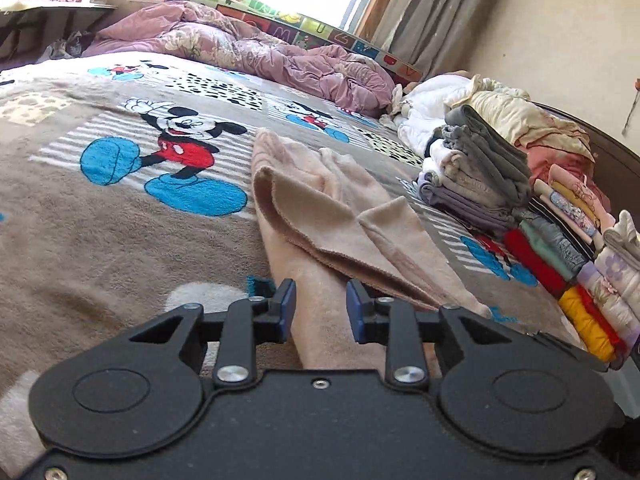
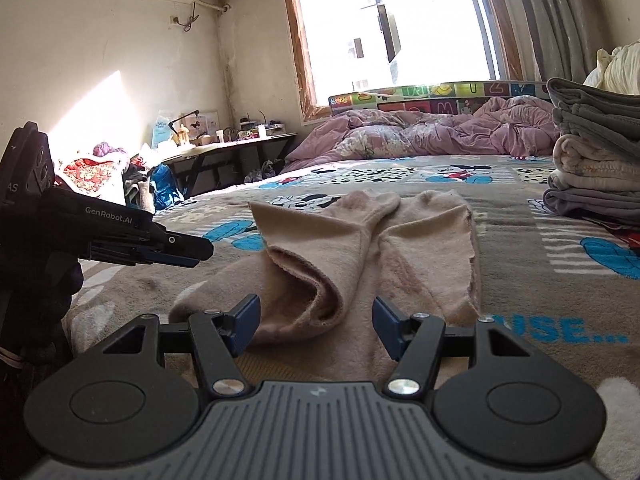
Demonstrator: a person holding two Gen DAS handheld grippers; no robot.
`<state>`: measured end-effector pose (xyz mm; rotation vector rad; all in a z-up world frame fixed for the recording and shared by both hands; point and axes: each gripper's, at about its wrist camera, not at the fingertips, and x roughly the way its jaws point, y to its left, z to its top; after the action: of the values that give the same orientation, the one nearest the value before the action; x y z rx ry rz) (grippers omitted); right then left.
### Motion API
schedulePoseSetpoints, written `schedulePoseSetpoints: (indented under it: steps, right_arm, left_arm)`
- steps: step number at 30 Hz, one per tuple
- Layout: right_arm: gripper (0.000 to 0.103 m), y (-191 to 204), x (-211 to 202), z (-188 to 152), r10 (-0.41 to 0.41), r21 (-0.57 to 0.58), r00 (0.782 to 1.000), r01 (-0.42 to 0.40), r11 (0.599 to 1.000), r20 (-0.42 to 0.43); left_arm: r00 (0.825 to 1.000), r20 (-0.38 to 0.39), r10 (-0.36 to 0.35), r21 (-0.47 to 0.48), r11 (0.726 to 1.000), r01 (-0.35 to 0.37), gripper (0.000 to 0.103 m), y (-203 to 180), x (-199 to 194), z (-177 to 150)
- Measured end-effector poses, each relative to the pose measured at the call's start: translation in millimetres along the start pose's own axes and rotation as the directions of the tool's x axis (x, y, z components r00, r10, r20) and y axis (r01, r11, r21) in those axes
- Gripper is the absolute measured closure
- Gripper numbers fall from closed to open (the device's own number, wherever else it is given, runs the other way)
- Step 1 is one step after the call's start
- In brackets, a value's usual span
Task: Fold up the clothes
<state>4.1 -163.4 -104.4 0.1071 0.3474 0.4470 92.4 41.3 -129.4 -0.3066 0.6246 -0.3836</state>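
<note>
Both tongs spread, empty: pink garment (image 2: 360, 256) lies lengthwise ahead of right tongs (image 2: 316, 320); left tongs (image 1: 320, 308) equally near.

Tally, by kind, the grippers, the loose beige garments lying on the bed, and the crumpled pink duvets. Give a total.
Grippers: 2, left gripper and right gripper
Beige garment on the blanket: 1
Pink duvet: 1
Total: 4

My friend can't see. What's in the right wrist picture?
Open right tongs hover over a pink garment lying rumpled on a cartoon blanket. The left tongs reach in beside it, with folded clothes stacked nearby.
</note>
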Motion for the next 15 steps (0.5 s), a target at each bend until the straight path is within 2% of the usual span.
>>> schedulePoseSetpoints:
  steps: [6, 10, 12, 13, 15]
  right_arm:
    - [0.041, 10, 19, 9, -0.051, -0.035, 0.998, 0.050, 0.998, -0.027]
    - [0.041, 13, 40, 6, -0.073, -0.068, 0.993, 0.066, 0.995, -0.097]
    - [0.061, 10, 50, 4, -0.038, -0.033, 0.989, 0.033, 0.999, -0.143]
    - [0.084, 8, 55, 3, -0.021, -0.016, 0.986, 0.019, 1.000, -0.163]
    - [0.087, 9, 49, 7, -0.027, -0.013, 0.991, 0.025, 1.000, -0.131]
  left_arm:
    - [0.998, -0.060, -0.021, 0.062, 0.998, 0.025, 0.079, 0, 9, -9]
    - [0.994, -0.100, -0.033, 0.102, 0.994, 0.043, 0.078, -1, 16, -15]
    - [0.992, -0.114, -0.047, 0.103, 0.993, 0.059, 0.078, 2, 17, -17]
    - [0.992, -0.106, -0.072, 0.070, 0.994, 0.080, 0.078, 7, 15, -15]
    - [0.989, -0.079, -0.124, 0.009, 0.992, 0.125, 0.078, 13, 9, -10]
